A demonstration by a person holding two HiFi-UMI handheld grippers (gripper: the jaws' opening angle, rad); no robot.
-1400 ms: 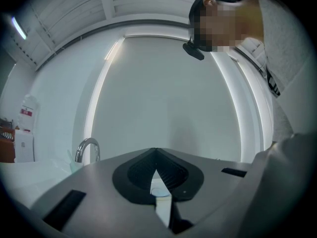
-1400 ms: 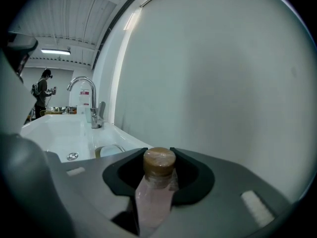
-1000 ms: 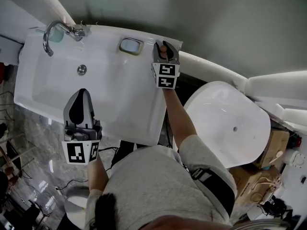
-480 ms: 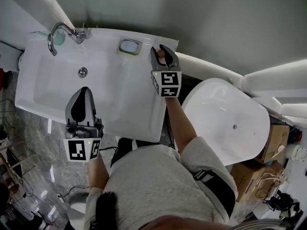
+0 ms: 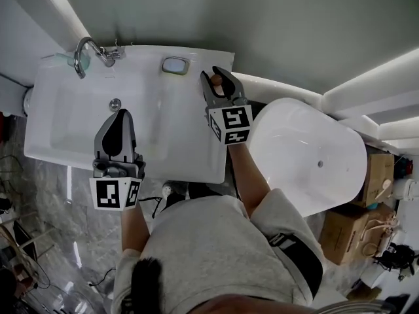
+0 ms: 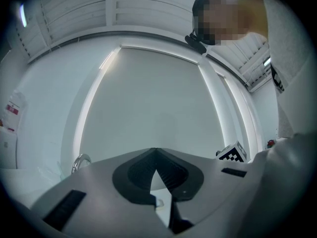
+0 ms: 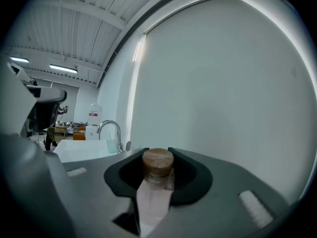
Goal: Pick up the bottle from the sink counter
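Observation:
The bottle (image 7: 156, 187) has a pale pink body and a brown cork-like cap (image 7: 158, 161). My right gripper (image 7: 157, 151) is shut on it just below the cap. In the head view the right gripper (image 5: 218, 78) holds the bottle (image 5: 215, 80) over the back right part of the white sink counter (image 5: 190, 142). Most of the bottle is hidden there by the jaws. My left gripper (image 5: 122, 114) hovers over the front of the basin, its jaws together with nothing in them. The left gripper view shows the left gripper (image 6: 156, 151) with its tips meeting.
A chrome faucet (image 5: 88, 48) and a pale cup (image 5: 65, 59) stand at the sink's back left. A soap dish (image 5: 175, 65) sits at the back edge and a drain (image 5: 115, 103) in the basin. A white oval fixture (image 5: 308, 156) is right of the sink, cardboard boxes (image 5: 353, 231) beyond.
The right gripper with the bottle has drawn slightly away from the sink's back right corner. The head view has shifted. The left gripper keeps its pose over the basin.

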